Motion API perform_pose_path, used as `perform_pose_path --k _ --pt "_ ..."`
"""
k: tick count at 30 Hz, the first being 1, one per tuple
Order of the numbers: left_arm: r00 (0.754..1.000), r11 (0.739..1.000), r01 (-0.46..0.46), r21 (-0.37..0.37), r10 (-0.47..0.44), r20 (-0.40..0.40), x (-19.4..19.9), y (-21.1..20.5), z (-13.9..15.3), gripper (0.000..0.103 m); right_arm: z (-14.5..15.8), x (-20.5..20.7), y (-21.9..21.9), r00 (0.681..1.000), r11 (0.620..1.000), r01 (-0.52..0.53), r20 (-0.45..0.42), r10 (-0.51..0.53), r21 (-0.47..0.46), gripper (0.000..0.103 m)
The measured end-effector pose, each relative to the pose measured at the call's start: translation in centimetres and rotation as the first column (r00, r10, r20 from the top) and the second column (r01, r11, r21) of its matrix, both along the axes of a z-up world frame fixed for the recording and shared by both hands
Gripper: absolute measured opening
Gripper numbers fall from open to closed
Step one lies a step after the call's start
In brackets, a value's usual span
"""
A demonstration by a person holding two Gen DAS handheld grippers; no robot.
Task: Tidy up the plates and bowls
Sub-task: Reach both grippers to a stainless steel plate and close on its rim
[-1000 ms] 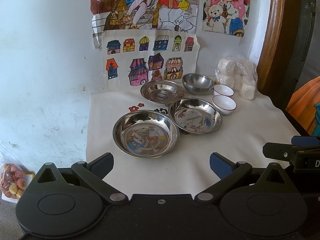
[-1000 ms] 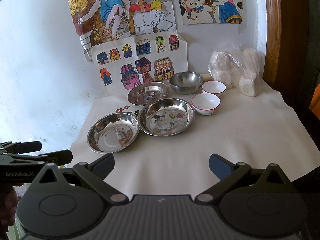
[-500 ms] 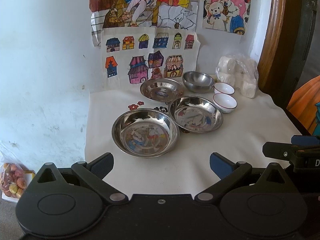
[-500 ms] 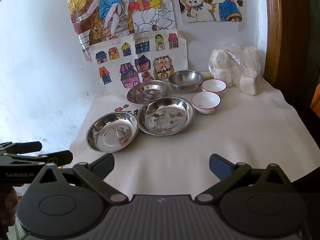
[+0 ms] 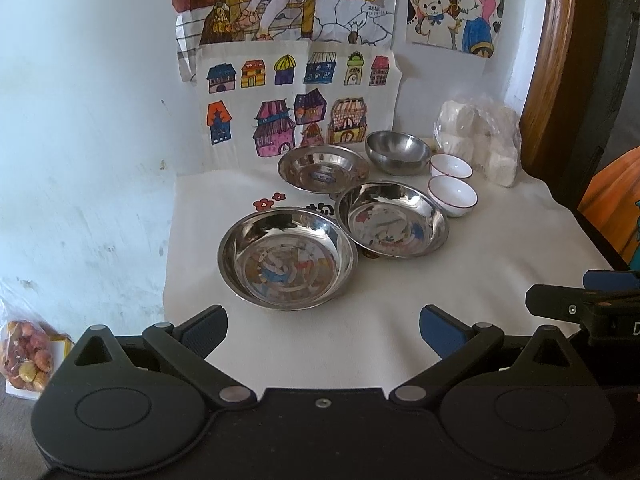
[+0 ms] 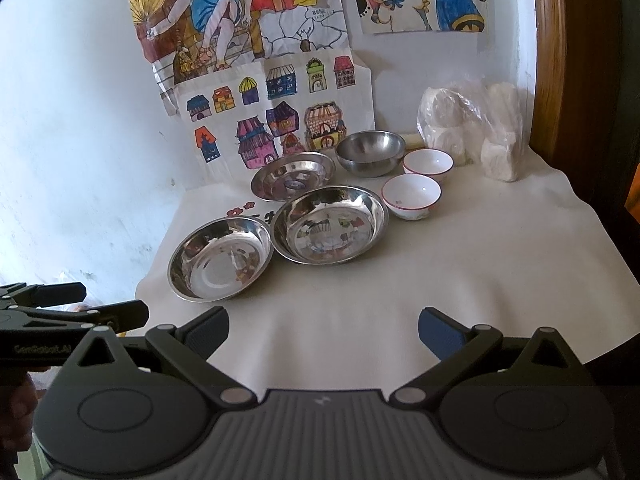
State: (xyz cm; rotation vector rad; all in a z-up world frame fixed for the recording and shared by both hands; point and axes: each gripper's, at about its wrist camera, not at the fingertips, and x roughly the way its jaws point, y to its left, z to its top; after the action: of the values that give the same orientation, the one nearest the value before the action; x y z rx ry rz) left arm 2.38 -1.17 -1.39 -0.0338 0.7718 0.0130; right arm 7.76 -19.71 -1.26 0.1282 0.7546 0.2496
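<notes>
A worktop (image 5: 500, 264) covered by a white cloth stands against a pale, scuffed wall. Children's colored drawings (image 5: 296, 112) of houses and cartoon figures are taped to the wall behind it. A dark wooden frame (image 5: 548, 52) rises along the right edge of the room.

Six dishes sit toward the back left of the cloth. The nearest steel plate (image 5: 287, 258) lies at the front left, its rim touching a second steel plate (image 5: 391, 220) to its right. A third steel plate (image 5: 323, 168) rests behind them, close to the wall. Beside it, farther right, stands a deeper steel bowl (image 5: 397, 152). Two small white bowls with red rims sit right of the steel ones, the front white bowl (image 5: 453, 195) just beside the second plate and the back white bowl (image 5: 450, 167) near the steel bowl. A clear bag of white lumps (image 5: 478, 140) leans in the back right corner. A bag of small orange and yellow things (image 5: 25, 354) lies low at the left, off the worktop.

The left tongs (image 5: 323, 326) hover at the front edge of the cloth, spread wide and holding nothing. The right tongs (image 6: 323, 326) hover alongside, also spread wide and empty.
</notes>
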Motion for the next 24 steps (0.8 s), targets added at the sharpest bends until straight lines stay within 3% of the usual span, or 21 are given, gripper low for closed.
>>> perform_pose_path --k 7,12,24 --pt "0.999 1.0 -0.023 0.007 0.023 -0.045 2.1 -0.7 -0.6 0.102 -0.7 2.3 -0.9 0.999 1.0 -0.027 -0.031 0.027 0.001 0.103" --pt "0.989 0.994 -0.111 0.008 0.111 -0.1 4.7 -0.8 -1.6 0.102 -1.5 5.2 -1.6 0.995 0.997 -0.078 -0.067 0.076 -0.023 0.103" --pt "0.902 0.919 -0.394 0.011 0.389 -0.185 9.8 0.0 -2.9 0.102 -2.2 14.1 -0.9 0.937 0.94 -0.328 -0.159 0.31 -0.1 0.103"
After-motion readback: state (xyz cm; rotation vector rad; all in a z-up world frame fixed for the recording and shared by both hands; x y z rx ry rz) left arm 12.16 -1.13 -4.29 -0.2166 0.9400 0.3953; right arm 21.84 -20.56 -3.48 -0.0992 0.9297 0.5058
